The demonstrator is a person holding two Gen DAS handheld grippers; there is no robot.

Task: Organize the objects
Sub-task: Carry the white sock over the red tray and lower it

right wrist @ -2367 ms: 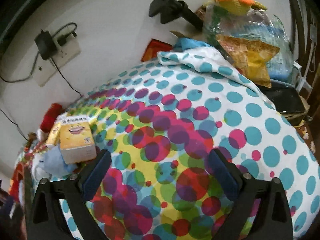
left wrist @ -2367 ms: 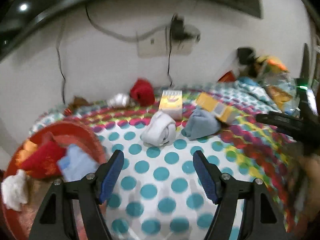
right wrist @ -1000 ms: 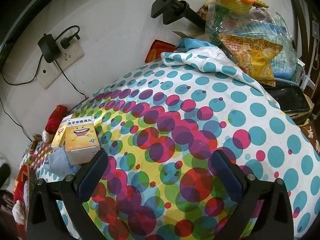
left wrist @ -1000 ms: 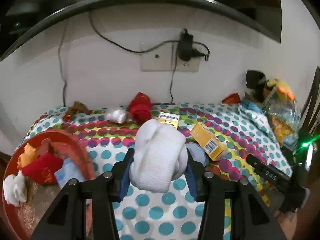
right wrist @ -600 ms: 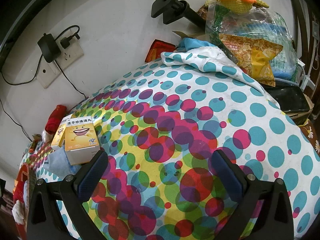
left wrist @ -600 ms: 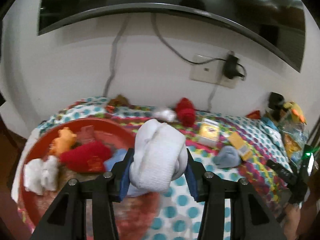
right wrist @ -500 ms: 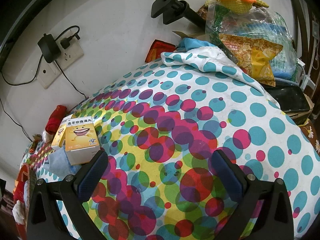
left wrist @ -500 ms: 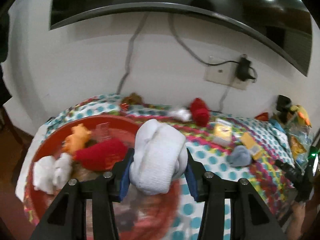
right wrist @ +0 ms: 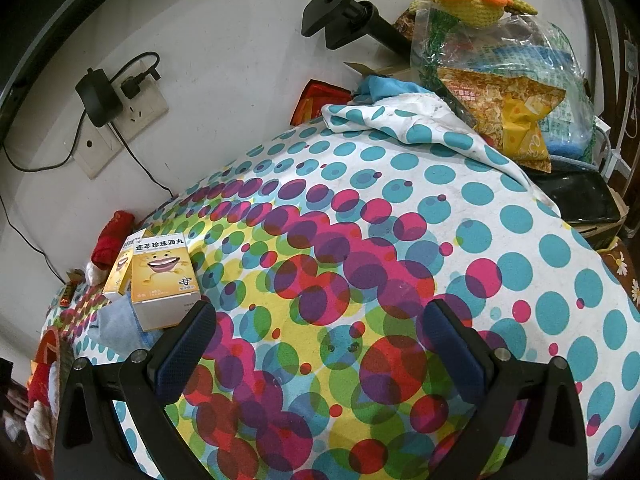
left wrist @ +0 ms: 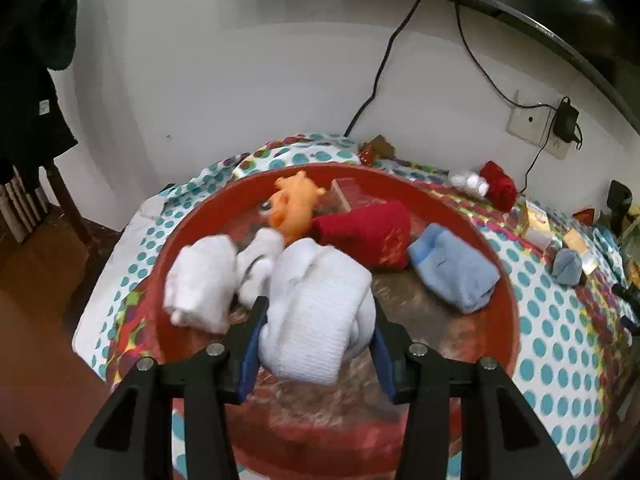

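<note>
The rolled white sock (left wrist: 316, 312) is sitting pinched between the blue pads of the left gripper (left wrist: 316, 340), hanging above the near part of the red tray (left wrist: 508, 292). It is not yet lying in the tray, as far as the left wrist view shows.

Inside the tray, several things are already gathered: a white bundle (left wrist: 200, 280) just left of the held sock, an orange toy (left wrist: 294, 204) toward the back, a red sock (left wrist: 364, 232) and a light blue sock (left wrist: 456, 272) to the right. So the sorting looks partly done.

Out on the dotted worktop (right wrist: 420, 208), more things are waiting: a grey-blue sock (left wrist: 567, 266), a red roll (left wrist: 498, 184) and a small white bundle (left wrist: 470, 180) by the wall, plus a yellow box (right wrist: 164, 280) with a second, slimmer box (right wrist: 118, 272) touching it. Whether the boxes belong in the tray I cannot tell.

The left gripper is pointing forward and down over the tray, jaws pressing the sock from both sides. The right gripper (right wrist: 316, 348) is angling down over bare worktop, jaws spread wide and holding nothing, the yellow box just beside its left finger.
</note>
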